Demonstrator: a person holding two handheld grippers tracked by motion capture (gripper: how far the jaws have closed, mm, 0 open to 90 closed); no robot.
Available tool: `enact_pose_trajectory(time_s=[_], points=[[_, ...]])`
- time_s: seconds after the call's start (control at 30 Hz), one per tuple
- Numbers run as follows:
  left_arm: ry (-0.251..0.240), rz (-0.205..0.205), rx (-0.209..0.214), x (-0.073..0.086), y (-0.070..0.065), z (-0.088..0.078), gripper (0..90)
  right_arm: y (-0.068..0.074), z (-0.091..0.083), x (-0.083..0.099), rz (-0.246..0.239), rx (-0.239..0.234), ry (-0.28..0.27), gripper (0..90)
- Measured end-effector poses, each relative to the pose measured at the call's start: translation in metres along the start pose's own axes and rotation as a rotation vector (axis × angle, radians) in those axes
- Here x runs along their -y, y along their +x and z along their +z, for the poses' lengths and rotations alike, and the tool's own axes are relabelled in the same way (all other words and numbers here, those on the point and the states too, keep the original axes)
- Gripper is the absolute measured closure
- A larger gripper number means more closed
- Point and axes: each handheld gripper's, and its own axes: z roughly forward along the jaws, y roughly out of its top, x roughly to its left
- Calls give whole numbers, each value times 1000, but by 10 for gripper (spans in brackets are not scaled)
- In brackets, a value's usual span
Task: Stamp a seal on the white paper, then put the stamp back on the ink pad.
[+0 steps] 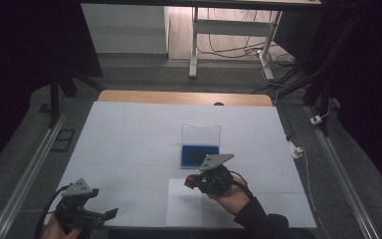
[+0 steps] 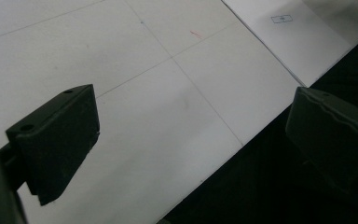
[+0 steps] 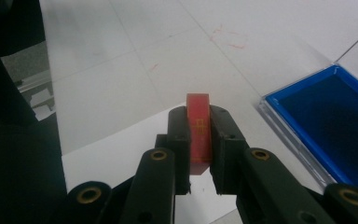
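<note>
My right gripper (image 3: 199, 154) is clamped on the small red rectangular stamp block (image 3: 199, 133), poised over the white paper sheet (image 1: 185, 211) beside the open blue ink pad (image 1: 199, 155). Left gripper (image 2: 191, 140) gapes, idle. A tilt could smear the print.

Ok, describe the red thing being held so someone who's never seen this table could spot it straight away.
Start at the white table, then find the open blue ink pad near its middle. Just in front of that, above a sheet of paper, the right hand-held gripper is shut on a small red stamp, the only red item there.
</note>
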Motion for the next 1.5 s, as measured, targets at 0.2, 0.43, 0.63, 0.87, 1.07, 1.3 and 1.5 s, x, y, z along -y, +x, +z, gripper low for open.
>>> enact_pose_trajectory(time_s=[0.2,0.43,0.63,0.87,1.07,1.3,1.5], points=[[-1,-2,0,0,0,0,31,-6,-4,-1,10,11,-11,799],[-1,-1,0,0,0,0,31,-14,-11,-2,26,26,-27,799],[-3,-2,1,0,0,0,32,-20,-15,-1,43,34,-37,799],[-1,-2,1,0,0,0,32,-29,-21,0,66,53,-59,799],[-5,-2,3,0,0,0,32,-36,-24,-1,78,82,-64,799],[-3,-1,2,0,0,0,32,-44,-26,-1,90,115,-65,798],[-3,-2,2,0,0,0,32,-51,-26,-1,101,130,-62,799]])
